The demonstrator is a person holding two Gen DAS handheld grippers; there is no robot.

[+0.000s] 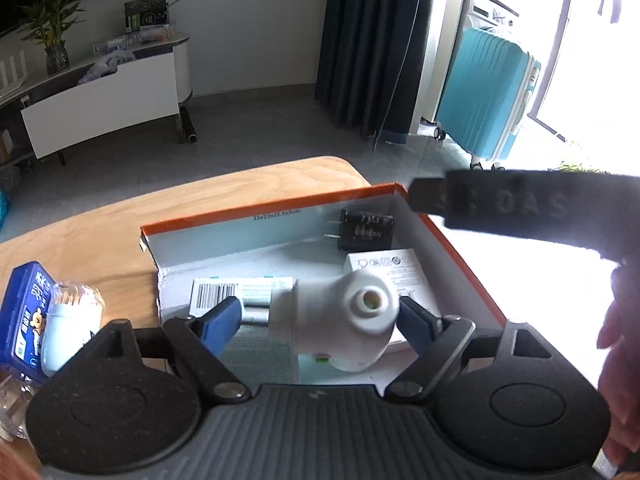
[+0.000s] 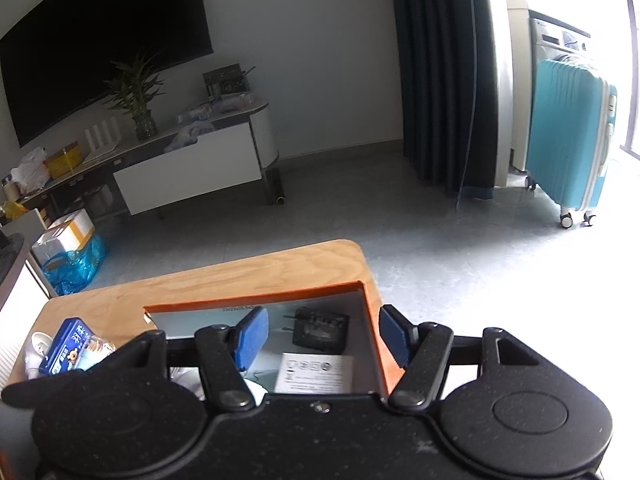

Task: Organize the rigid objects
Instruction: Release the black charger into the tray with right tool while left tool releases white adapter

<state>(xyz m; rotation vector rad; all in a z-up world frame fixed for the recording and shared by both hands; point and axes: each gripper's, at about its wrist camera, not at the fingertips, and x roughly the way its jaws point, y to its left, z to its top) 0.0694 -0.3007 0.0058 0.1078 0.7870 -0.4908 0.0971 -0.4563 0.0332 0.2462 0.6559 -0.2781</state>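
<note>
Daylight poured in from the window [image 1: 600, 60] on my right, blowing that whole side out to white in both views; the floor [image 2: 460, 272] near it washed pale. The left of the room stayed dimmer, the television [image 2: 100, 40] a flat black. Fisheye bending curved the walls and the table [image 1: 120, 216] edge toward the corners. In my left view the white fitting [image 1: 352, 320] was smeared with motion blur, and a dark strap [image 1: 520, 208] close to the lens sat soft and out of focus. Inside the box [image 1: 280, 200] shadow lay muted.

right tongs [image 2: 324, 336] gape empty over the orange box [image 2: 372, 332] holding a black charger [image 2: 320, 330]
</note>
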